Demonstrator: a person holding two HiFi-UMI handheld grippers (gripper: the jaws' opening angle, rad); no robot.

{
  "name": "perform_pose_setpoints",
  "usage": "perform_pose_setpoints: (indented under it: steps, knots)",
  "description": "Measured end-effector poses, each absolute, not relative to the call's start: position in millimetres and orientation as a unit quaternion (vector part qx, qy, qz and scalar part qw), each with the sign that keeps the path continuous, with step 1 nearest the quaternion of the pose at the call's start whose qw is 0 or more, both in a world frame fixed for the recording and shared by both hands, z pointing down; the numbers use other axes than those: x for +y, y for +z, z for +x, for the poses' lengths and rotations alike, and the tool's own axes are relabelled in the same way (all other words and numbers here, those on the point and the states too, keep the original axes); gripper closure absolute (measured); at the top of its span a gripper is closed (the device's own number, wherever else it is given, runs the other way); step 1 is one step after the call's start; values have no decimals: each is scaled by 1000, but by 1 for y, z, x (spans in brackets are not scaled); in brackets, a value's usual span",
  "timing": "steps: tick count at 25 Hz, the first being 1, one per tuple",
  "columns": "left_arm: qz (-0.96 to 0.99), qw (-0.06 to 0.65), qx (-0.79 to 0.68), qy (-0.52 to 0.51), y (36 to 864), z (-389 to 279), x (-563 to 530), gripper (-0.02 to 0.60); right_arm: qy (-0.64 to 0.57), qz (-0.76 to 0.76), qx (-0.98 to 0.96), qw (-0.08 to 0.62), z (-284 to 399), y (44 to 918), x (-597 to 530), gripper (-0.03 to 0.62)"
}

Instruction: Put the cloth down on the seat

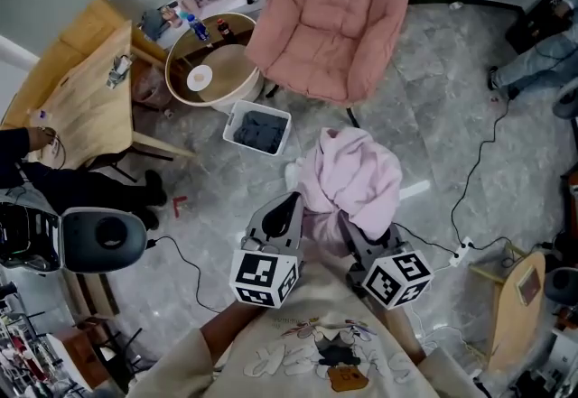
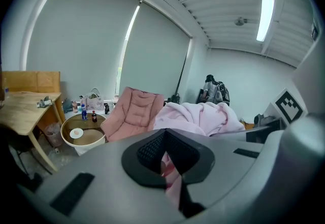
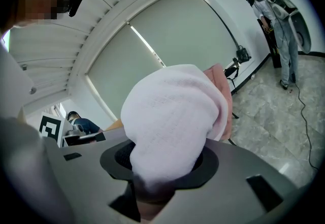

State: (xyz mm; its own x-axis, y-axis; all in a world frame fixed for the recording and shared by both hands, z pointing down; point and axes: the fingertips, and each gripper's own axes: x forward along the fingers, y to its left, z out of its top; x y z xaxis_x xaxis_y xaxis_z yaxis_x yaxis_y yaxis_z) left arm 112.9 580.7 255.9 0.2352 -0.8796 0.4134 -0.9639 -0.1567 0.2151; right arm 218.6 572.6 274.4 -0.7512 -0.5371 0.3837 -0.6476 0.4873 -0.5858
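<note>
Head view: pink cloth (image 1: 352,184) bunched at centre, pinched by left gripper (image 1: 287,216) and right gripper (image 1: 357,238), apart from seat (image 1: 330,13) at twelve o'clock; at ten o'clock, white bin (image 1: 237,113) holding dark fabric (image 1: 259,132).
Left gripper view: jaws clamped on cloth (image 2: 200,116).
Right gripper view: jaws closed on bulging cloth (image 3: 172,121).

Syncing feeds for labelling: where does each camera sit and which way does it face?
Head view: on the person's head, looking steeply down at the pink cloth before the pink chair; left gripper, right gripper and shirt show.
Left gripper view: rides the left gripper, looks along its jaws, shut on cloth, toward the chair.
Right gripper view: rides the right gripper; cloth in its jaws fills the view.
Shared: all show the cloth; head and left views, the chair.
</note>
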Motion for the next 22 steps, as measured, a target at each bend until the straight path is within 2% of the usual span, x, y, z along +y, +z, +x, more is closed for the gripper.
perform_pose_setpoints:
  steps: [10,22]
  knots:
    - [749,238,-612,87,269,59,497,577,377,352,-852,86,181,282,497,408]
    - [764,253,-589,70,260,-19,387,577,368,366,-850,93,98,268,395,408]
